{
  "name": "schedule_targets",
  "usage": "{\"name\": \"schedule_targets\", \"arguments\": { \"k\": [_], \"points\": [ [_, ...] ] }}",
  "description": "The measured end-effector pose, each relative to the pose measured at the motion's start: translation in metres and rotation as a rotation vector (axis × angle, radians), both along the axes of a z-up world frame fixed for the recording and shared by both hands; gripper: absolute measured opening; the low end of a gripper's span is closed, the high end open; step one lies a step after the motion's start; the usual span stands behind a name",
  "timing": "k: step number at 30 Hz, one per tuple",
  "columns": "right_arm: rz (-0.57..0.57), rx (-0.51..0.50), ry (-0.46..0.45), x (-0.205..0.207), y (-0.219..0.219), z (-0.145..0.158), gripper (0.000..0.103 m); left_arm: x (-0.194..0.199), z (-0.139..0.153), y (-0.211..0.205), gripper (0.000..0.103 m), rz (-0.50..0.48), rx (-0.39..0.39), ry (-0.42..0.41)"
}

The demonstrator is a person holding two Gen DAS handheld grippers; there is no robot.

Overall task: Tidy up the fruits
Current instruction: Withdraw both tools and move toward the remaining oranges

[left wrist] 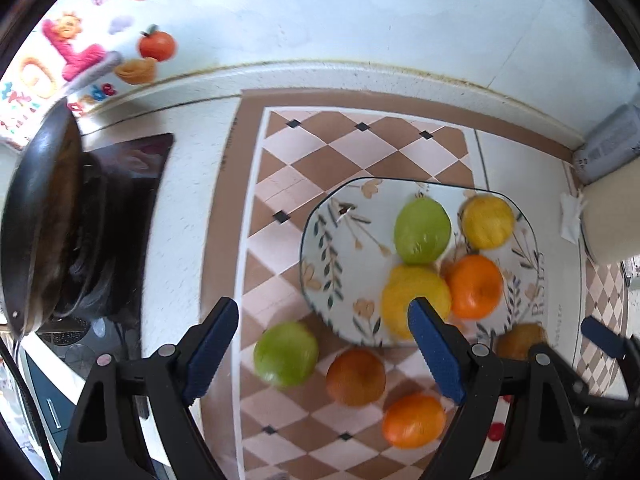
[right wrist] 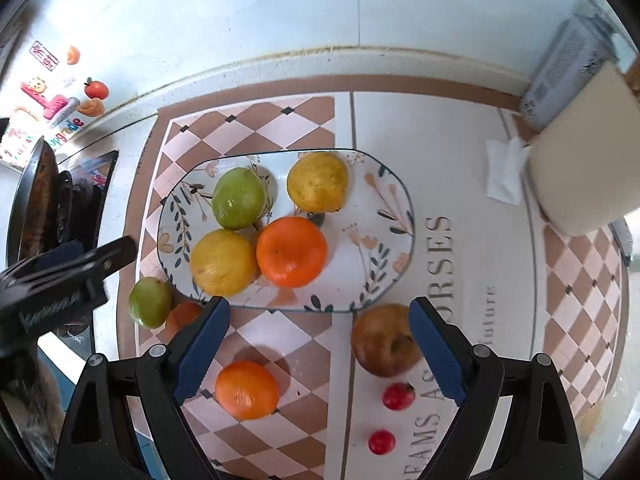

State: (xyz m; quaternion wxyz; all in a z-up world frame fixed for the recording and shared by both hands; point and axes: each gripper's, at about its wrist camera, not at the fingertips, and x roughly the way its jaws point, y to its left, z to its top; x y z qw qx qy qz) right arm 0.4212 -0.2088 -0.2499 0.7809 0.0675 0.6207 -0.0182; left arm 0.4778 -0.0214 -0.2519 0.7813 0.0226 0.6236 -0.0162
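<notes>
A floral plate holds a green apple, two yellow fruits and an orange. On the mat in front lie a green apple, two oranges, a brown apple and two small red fruits. My left gripper is open above the loose green apple and oranges. My right gripper is open, with the brown apple by its right finger.
A dark frying pan sits on a stove at the left. A cream container and white tissue stand at the right, a grey box behind. The tiled wall runs along the back.
</notes>
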Motion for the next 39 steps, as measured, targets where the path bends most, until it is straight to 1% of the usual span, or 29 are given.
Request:
{"name": "schedule_targets", "arguments": {
  "k": [4,11,17,22,26,33,36,39],
  "points": [
    [-0.002,-0.002,-0.03,-0.022,0.001,0.015,0.093,-0.026,0.02,0.002,0.087,-0.019,0.016,-0.068],
    [-0.008,-0.006,-0.087,-0.058,0.0,0.043,0.093,-0.07,0.058,0.0,0.087,-0.042,-0.002,-0.149],
    [-0.022,0.011,-0.123,-0.084,-0.002,0.066,0.093,-0.095,0.085,-0.003,0.087,-0.054,-0.016,-0.214],
    [-0.03,0.005,-0.165,-0.105,-0.003,0.089,0.093,-0.112,0.104,-0.006,0.087,-0.071,-0.028,-0.248],
    [-0.03,-0.018,-0.2,-0.118,-0.002,0.106,0.093,-0.125,0.116,-0.008,0.087,-0.085,-0.024,-0.294],
    [-0.028,-0.024,-0.23,-0.131,-0.001,0.123,0.093,-0.137,0.128,-0.011,0.087,-0.092,-0.048,-0.322],
    [-0.025,-0.012,-0.23,-0.131,0.0,0.125,0.093,-0.137,0.129,-0.01,0.087,-0.09,-0.055,-0.323],
    [-0.02,0.006,-0.215,-0.125,0.001,0.117,0.093,-0.134,0.129,-0.007,0.087,-0.08,-0.059,-0.32]
  ]
}}
